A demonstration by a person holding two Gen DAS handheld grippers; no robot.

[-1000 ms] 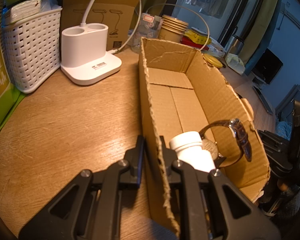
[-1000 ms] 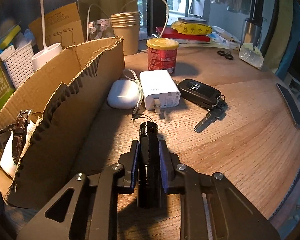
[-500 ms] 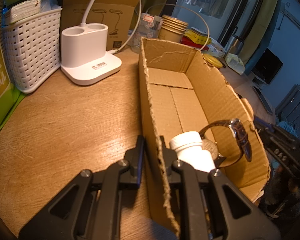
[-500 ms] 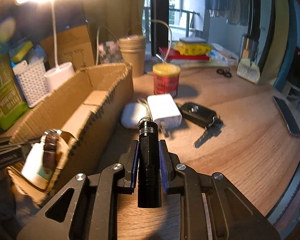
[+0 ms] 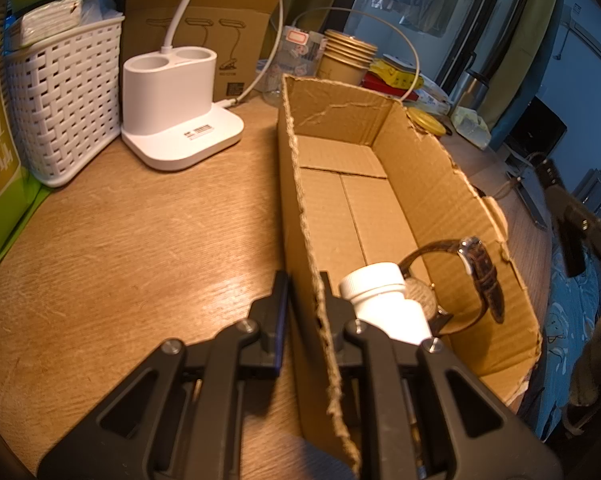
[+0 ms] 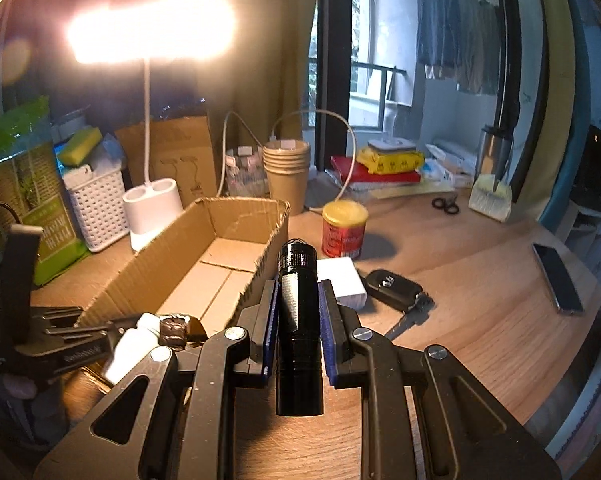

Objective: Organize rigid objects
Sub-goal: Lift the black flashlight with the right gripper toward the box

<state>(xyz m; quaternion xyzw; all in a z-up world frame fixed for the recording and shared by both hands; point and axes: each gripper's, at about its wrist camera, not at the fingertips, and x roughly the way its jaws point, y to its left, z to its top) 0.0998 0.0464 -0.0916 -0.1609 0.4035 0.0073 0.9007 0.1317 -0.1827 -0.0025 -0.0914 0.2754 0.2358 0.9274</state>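
The right tool [image 6: 299, 320] is clamped on a black flashlight [image 6: 299, 312], its blue pads pressed against the barrel on both sides. Compared with a second ago, when the flashlight lay low over the bench [image 6: 480, 320] just in front of the white charger [image 6: 346, 282] and the car key [image 6: 394, 284], it is now lifted clear of the wood, with the open cardboard box [image 6: 172, 264] spread out to the near left. The flashlight has therefore left the loose pile and looks to be on its way toward the box, though it is not yet over the opening. The left tool [image 5: 302, 308] has not shifted: its jaws are together on the near left wall of the cardboard box [image 5: 300, 216], one finger outside and one inside, steadying it. Inside the box, at the near end, a white pill bottle [image 5: 380, 296] and a brown-strapped wristwatch [image 5: 476, 268] already lie together; the far end of the box floor is bare cardboard. On the bench to the right of the box the charger, the car key, and a red tin with a yellow lid [image 6: 344, 232] wait their turn. The likely next need is to carry the flashlight left over the torn wall and lower it onto the free floor, clear of the watch.
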